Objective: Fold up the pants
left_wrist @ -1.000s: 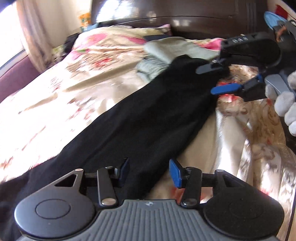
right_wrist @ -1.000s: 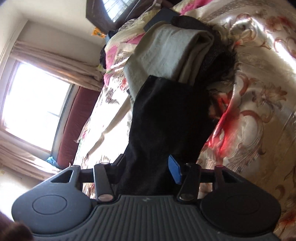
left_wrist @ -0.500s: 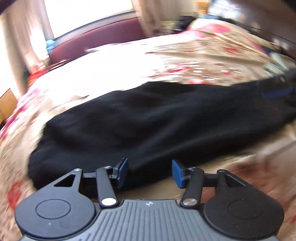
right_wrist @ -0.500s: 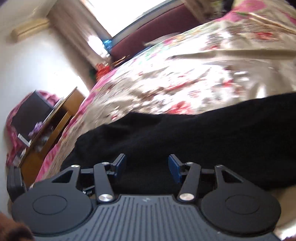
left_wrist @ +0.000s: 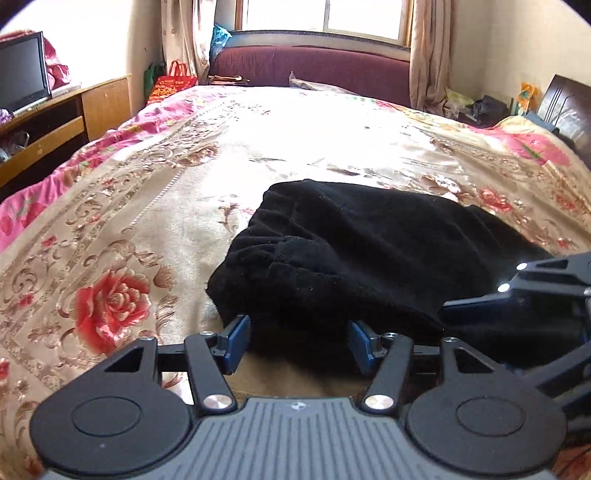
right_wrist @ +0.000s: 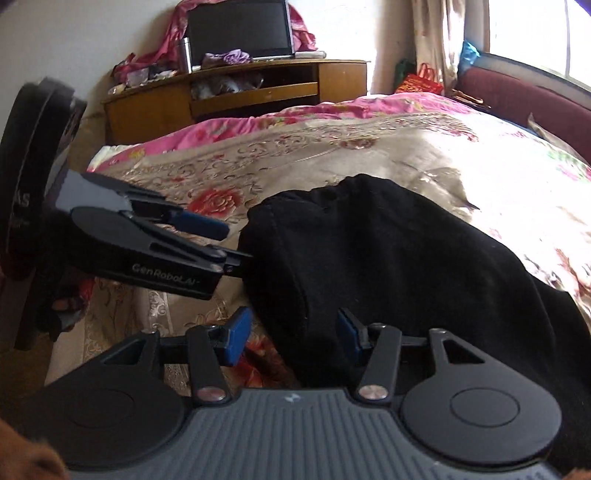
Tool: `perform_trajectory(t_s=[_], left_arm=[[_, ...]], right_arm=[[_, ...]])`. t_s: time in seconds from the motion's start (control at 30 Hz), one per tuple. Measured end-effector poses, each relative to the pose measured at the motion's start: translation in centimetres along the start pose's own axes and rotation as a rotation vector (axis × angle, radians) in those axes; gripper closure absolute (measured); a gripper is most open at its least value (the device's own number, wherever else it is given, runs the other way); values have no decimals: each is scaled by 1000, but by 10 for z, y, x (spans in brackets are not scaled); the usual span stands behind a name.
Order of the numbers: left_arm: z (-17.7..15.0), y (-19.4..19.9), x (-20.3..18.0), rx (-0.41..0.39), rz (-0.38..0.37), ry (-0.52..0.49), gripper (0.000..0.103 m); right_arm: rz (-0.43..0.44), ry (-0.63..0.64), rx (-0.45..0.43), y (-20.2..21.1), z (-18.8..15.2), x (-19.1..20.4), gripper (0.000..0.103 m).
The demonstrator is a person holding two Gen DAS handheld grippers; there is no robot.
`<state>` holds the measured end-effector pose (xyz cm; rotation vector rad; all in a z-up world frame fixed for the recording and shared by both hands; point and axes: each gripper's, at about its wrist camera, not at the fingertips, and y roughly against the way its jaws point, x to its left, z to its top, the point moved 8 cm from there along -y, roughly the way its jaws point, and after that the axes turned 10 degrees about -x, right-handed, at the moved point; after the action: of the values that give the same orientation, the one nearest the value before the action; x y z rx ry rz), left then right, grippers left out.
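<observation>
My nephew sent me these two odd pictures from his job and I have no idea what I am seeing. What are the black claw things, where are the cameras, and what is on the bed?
These are two hand-held grippers, tongs with blue-padded fingers, each carried by a person. A wide-angle camera sits on each one and looks forward along its fingers. One picture comes from the left gripper, the other from the right gripper. Each also catches the other tool at its edge. On the floral bedspread lie black pants, bunched at the near end. Both grippers are open, with the cloth's near edge between their fingers; nothing is gripped yet. Behind are a window and a wooden cabinet.
</observation>
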<state>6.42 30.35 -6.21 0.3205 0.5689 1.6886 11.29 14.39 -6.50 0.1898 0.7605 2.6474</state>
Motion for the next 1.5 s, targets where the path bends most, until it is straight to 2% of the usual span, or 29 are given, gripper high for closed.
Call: perform_trajectory(t_s=[0.07,0.13,0.17,0.27,0.4,0.43,0.5,0.53,0.57,0.73,0.77,0.83,0.9,0.97,1.03,1.13,1.2,1.27,1.37,1.4,1.43,1.47,1.5], left_arm=[[2,-10,2,12,-19,16,29],[3,-15,2,13,-29,14,29],[5,-18,2,15,-38,22,29],[11,-24,6,20,-72,67,25],[19,-27,15,3,-84,132,24],[23,-25,17,-24,-71,137,27],[29,-31,15,-15,-82,124,46],[31,-34,13,-4,-94,126,61],[34,-35,13,-7,-95,126,65],[53,-11,19,-103,-91,109,67],[52,-8,23,-108,-81,110,67],[41,-13,32,-86,-44,114,66],[20,-26,39,-25,-1,104,65],[4,-35,44,-7,2,113,65],[4,-33,44,-21,1,124,65],[9,-32,43,-32,0,115,65],[10,-32,42,-35,-1,110,65],[12,-31,43,-45,-4,125,65],[17,-28,44,-64,-15,145,65],[18,-29,45,-66,-19,152,65],[20,-29,47,-69,-19,154,66],[22,-30,48,-69,-23,153,66],[23,-29,48,-71,-24,152,67]], right_arm=[[-43,37,4,-3,-2,-1,52],[-78,7,12,-9,-2,-9,57],[-84,-39,20,-9,-3,-15,70],[-86,-167,27,-18,6,-35,90],[-76,-192,9,-13,14,-37,95],[-75,-181,7,-13,16,-35,96],[-66,-184,20,-17,18,-35,97],[-61,-211,26,-20,20,-36,97],[-52,-245,22,-21,25,-36,97],[-12,-229,-86,-9,60,-19,97],[22,-224,-97,-12,63,-11,102],[54,-207,-60,-28,56,4,102],[35,-178,-13,-49,40,13,101],[45,-245,44,-59,26,15,100],[62,-275,26,-49,23,18,99],[-50,-116,-84,-25,31,15,96],[-112,-39,-146,-17,37,11,86],[-167,72,-156,-25,37,12,58],[-160,128,-103,-44,30,17,58],[-150,120,-68,-53,26,16,60],[-146,94,-32,-63,22,13,75],[-163,57,-2,-70,21,9,97],[-162,16,1,-72,25,6,97]])
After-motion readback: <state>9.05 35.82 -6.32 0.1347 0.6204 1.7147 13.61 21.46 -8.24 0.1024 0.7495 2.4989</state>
